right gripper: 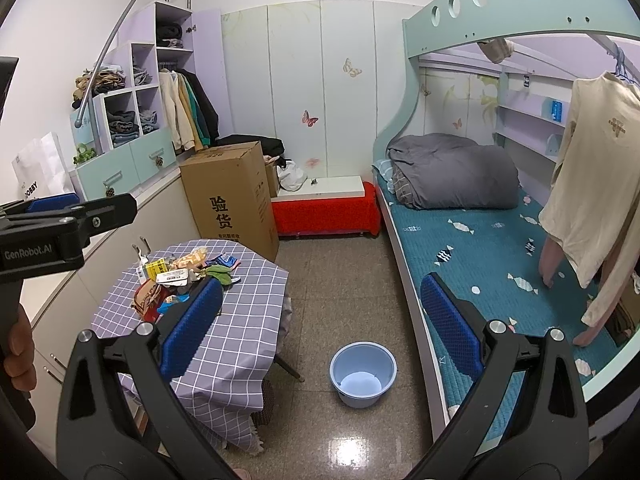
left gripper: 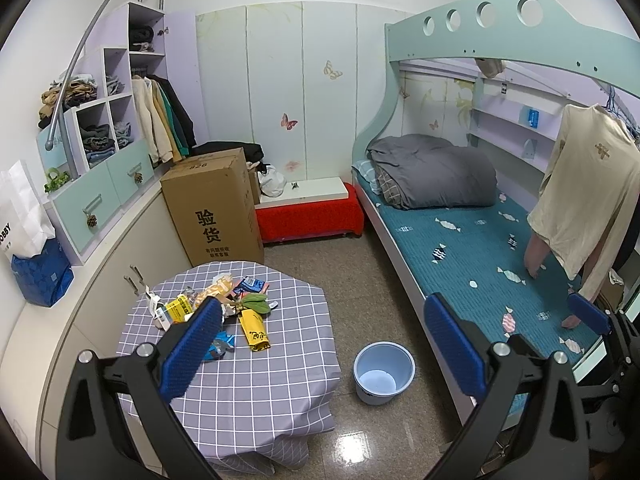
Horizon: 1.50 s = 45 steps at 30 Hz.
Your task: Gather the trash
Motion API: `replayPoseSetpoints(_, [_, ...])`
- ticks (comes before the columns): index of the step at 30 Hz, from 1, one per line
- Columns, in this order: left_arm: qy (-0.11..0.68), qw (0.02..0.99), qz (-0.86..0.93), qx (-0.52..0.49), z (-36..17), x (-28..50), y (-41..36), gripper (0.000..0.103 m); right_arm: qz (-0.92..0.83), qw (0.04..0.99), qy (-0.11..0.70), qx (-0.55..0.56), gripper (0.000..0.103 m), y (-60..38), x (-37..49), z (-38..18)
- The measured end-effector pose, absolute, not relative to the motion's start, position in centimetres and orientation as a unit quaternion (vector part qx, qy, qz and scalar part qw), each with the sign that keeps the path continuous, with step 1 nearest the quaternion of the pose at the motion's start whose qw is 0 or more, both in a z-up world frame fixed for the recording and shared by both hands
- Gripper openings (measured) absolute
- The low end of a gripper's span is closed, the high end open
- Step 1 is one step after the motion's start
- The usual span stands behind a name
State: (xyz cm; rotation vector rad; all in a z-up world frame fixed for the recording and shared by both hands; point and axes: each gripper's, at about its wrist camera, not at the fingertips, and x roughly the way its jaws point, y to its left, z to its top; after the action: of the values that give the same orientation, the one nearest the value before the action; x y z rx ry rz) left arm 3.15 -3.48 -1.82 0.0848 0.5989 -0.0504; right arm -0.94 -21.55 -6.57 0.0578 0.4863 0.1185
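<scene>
Left gripper [left gripper: 324, 344]: jaws spread wide, nothing between the blue pads [left gripper: 192, 354]. It sits in the lower part of the left wrist frame, raised above the table and floor.

Right gripper [right gripper: 320, 328]: jaws likewise released and empty, with blue pads [right gripper: 190, 332] at lower left and lower right of the right wrist frame. In the same frame the left gripper's black body appears at the left edge, with a hand [right gripper: 16, 344] on its handle.

Trash [left gripper: 216, 312]: a loose pile of wrappers, packets and a yellow bag, lying on the checked tablecloth of the table [left gripper: 256, 384], left of centre in the left wrist frame. In the right wrist frame the pile is at centre left, on the far half of the table.

Bucket [left gripper: 383, 372]: light blue, upright on the tiled floor, lower centre of the frame, between the table and the bed [left gripper: 472, 256]. It appears empty.

A cardboard box [left gripper: 216, 208] stands on the floor behind the table.
</scene>
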Motion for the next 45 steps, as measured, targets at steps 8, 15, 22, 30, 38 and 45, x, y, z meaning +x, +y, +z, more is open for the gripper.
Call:
replayPoseSetpoints(8, [0.295,0.954,-0.024,0.042,-1.9,3.2,-3.5,0.099,0.060,0.968,0.242,0.030,0.097,-21.4,-0.9,-6.7])
replayPoseSetpoints(15, [0.297,0.954,-0.023,0.043,-2.0,3.3,-3.1,0.099,0.064,0.967,0.246,0.031,0.097,-21.2,-0.6,-6.8])
replayPoseSetpoints(22, [0.299,0.953,-0.022,0.044,-2.1,3.4,-3.2,0.099,0.068,0.965,0.251,0.034,0.097,-21.6,-0.4,-6.8])
replayPoseSetpoints(30, [0.305,0.951,-0.017,0.046,-2.1,3.6,-4.0,0.099,0.073,0.962,0.259,0.037,0.097,-22.1,-0.2,-7.0])
replayPoseSetpoints(38, [0.325,0.945,-0.005,0.040,-2.9,3.7,-4.5,0.099,0.083,0.957,0.275,0.041,0.097,-23.3,0.4,-7.6])
replayPoseSetpoints(45, [0.350,0.936,0.002,0.033,-4.2,4.5,-4.1,0.099,0.076,0.948,0.307,0.037,0.097,-23.4,1.7,-8.9])
